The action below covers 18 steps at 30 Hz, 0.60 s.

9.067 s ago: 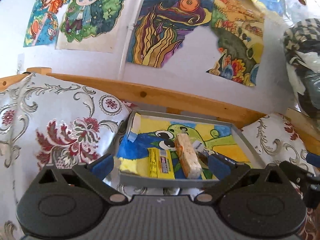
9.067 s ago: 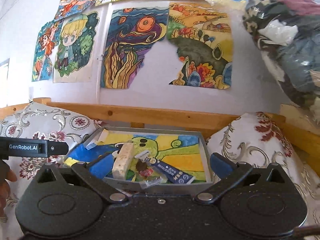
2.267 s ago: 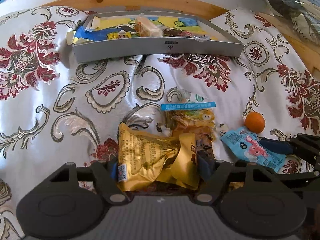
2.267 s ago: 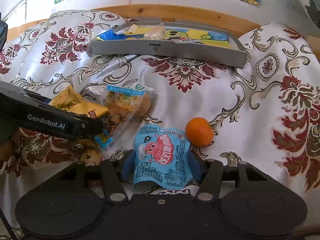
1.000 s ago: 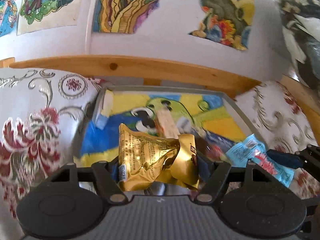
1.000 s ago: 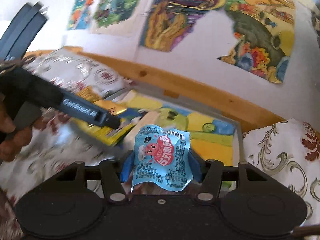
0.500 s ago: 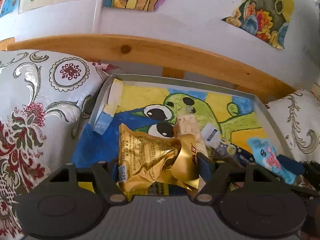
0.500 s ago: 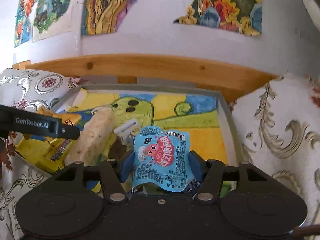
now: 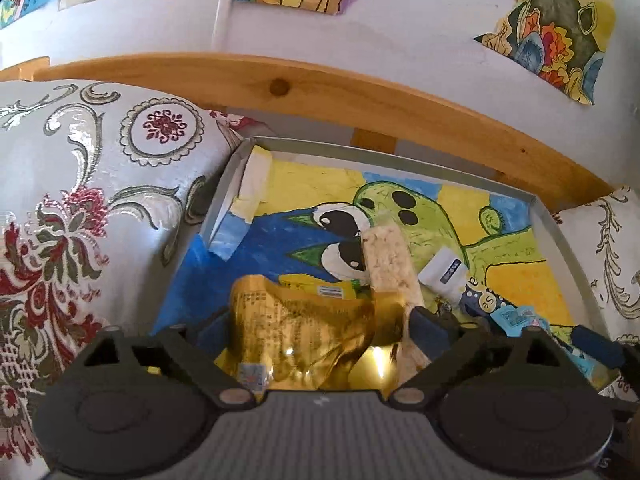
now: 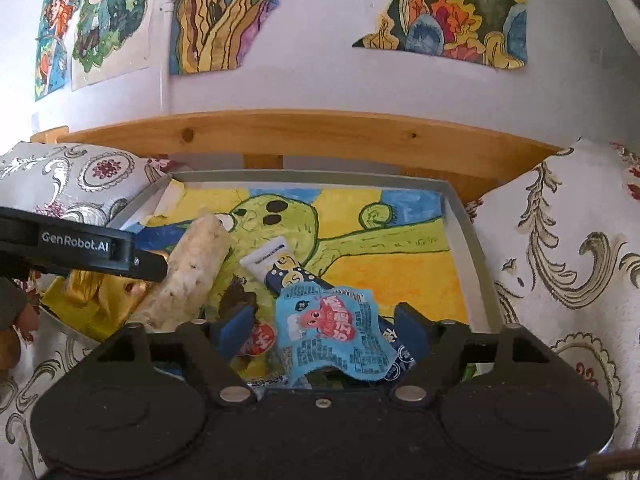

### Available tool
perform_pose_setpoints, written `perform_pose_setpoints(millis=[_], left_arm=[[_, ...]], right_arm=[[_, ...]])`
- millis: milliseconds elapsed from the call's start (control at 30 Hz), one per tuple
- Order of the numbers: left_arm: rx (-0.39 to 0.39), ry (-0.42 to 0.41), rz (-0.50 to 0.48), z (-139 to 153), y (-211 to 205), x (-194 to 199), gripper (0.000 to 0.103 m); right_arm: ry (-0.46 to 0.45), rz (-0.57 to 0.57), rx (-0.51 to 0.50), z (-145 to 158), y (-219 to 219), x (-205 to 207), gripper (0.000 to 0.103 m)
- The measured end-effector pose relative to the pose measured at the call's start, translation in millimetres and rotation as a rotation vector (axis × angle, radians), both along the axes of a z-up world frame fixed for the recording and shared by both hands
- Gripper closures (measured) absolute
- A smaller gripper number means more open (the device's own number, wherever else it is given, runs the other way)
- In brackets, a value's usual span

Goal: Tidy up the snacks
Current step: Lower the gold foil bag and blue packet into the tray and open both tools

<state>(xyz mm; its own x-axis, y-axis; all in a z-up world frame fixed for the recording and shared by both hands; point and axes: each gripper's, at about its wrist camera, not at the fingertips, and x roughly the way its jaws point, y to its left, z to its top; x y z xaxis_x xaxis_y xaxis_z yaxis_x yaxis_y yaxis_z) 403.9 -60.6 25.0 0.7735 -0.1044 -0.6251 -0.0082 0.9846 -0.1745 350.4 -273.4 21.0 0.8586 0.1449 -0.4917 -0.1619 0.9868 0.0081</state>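
A grey tray (image 9: 400, 156) lined with a green cartoon drawing sits against the wooden bed rail. My left gripper (image 9: 320, 326) stands open over the tray's near left part, and a crumpled gold snack packet (image 9: 304, 332) lies loose between its fingers, apart from both pads. My right gripper (image 10: 324, 324) is open too, over the near middle of the tray (image 10: 468, 240). A light-blue packet with a red cartoon (image 10: 332, 332) lies tilted between its fingers. The left gripper's side (image 10: 80, 248) shows at the left of the right wrist view.
In the tray lie a pale rice bar (image 9: 390, 264), a dark blue-and-white sachet (image 10: 280, 268), yellow packets (image 9: 320, 286) and a small red snack (image 10: 260, 338). Floral bedding (image 9: 80, 220) rises on both sides. The wooden rail (image 10: 320, 136) and a wall with drawings stand behind.
Both grippers have opened since half a second ago, letting go of their packets over the tray. The gold packet has sagged and the blue one has tipped sideways. Both grippers moved closer to the tray.
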Motion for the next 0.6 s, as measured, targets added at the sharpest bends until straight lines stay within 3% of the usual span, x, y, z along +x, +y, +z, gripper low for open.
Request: perform_pose_setpoints(millis=[100,200,600], left_arm=[[0.013,-0.006,0.023,0.3,1.7,-4.2,0.001],[0.002,-0.014,0.042,2.0,5.0,-9.2,0.001],[-0.035,-0.105,0.06,14.5,16.7,-57.6,0.001]], right_arm=[[-0.017,0.003,-0.006,3.9,0.7,-5.7,0.021],[-0.045,-0.017,0.007,8.2,-0.4,-14.1,0.007],[-0.121,-0.023,0.026,29.8,3.7,-64.7,0.002]])
